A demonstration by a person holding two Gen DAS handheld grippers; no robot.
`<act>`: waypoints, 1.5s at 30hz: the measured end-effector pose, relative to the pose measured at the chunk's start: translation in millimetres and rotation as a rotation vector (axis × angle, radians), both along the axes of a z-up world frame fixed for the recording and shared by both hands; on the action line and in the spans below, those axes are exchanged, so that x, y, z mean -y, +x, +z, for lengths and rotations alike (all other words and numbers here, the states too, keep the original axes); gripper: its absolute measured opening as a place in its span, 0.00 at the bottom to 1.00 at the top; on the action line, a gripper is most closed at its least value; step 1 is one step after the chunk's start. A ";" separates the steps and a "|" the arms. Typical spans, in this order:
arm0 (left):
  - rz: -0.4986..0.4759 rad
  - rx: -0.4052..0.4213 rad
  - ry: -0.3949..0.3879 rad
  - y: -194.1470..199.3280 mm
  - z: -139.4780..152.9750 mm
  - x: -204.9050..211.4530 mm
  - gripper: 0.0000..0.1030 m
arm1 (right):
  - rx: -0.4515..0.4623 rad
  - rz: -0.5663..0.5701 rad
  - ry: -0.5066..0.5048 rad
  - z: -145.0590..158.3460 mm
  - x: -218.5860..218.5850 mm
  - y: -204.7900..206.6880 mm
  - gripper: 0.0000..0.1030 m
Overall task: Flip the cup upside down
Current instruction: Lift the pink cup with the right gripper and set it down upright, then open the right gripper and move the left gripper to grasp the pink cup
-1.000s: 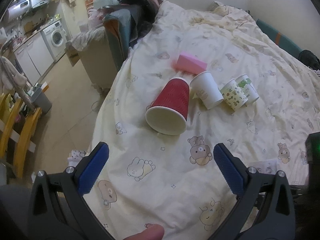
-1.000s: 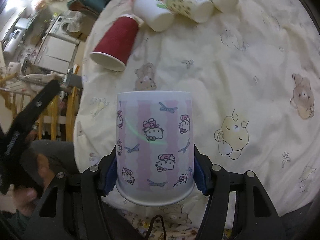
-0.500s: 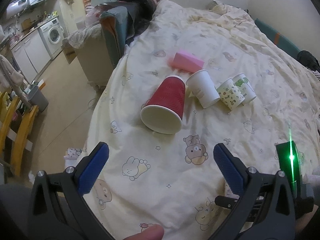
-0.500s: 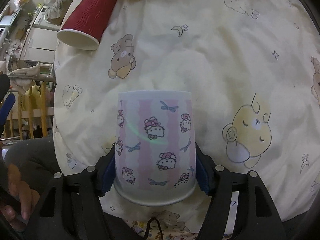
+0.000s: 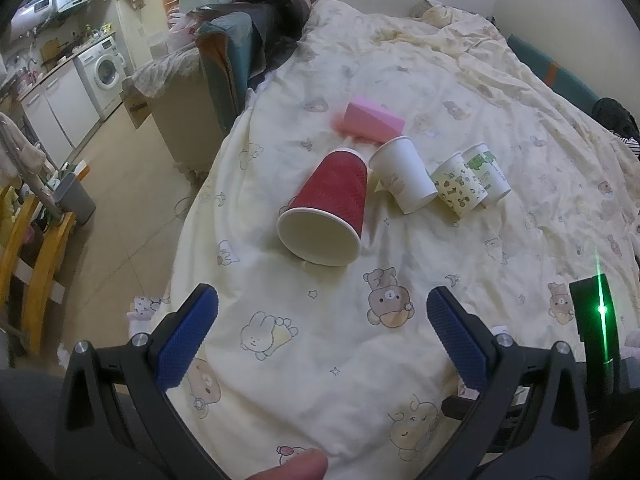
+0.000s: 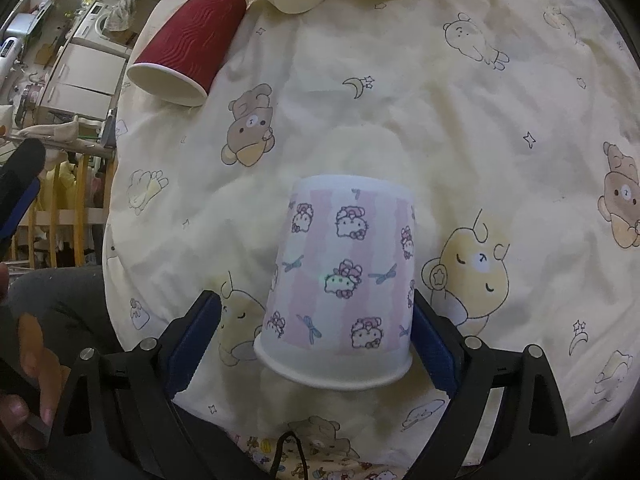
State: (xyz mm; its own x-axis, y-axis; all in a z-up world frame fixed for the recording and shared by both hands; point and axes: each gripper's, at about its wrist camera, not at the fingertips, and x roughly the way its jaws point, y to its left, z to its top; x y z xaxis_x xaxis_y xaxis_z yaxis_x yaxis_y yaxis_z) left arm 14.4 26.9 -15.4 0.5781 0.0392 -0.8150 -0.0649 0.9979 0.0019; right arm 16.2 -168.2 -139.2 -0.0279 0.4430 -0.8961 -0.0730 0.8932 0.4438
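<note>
A pink-striped cartoon-cat paper cup (image 6: 344,284) stands upside down on the bedsheet (image 6: 460,120), leaning slightly, in the right wrist view. My right gripper (image 6: 316,336) is open around it; the left finger stands clear of the cup, the right finger is next to its rim. My left gripper (image 5: 320,340) is open and empty above the sheet (image 5: 320,360), near the bed's front edge. The cup is not in the left wrist view.
A red ribbed cup (image 5: 328,208) (image 6: 188,48) lies on its side beyond the grippers. A white cup (image 5: 404,176) and two patterned cups (image 5: 472,180) lie behind it, with a pink block (image 5: 374,122). The bed's left edge drops to the floor (image 5: 120,208).
My right gripper has opened and let go of the cat cup, which now rests on the sheet tilted a little. The left gripper has barely moved.
</note>
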 end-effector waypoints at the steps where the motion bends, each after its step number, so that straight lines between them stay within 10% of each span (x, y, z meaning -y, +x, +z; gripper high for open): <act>1: 0.000 0.001 -0.001 0.4 0.1 0.4 1.00 | 0.003 0.003 -0.003 1.8 2.7 -0.9 0.90; 11: -0.001 0.000 -0.009 -0.9 0.2 2.2 1.00 | 0.113 0.021 -0.041 33.0 9.2 -5.5 0.90; 27: -0.074 0.011 0.022 -18.9 5.8 22.0 1.00 | 0.684 -0.197 -0.122 128.5 84.9 -61.7 0.90; 45: -0.162 -0.231 -0.074 5.0 -22.3 89.8 0.88 | 0.701 -0.381 -0.116 122.4 122.1 -61.8 0.93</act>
State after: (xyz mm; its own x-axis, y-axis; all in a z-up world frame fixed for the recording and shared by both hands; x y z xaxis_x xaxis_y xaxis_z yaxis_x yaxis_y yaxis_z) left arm 19.5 -63.0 -37.6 0.3710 -0.1035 -0.9228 0.0893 0.9931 -0.0755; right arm -45.7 -290.3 -16.8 0.6922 0.2117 -0.6900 0.0185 0.9505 0.3102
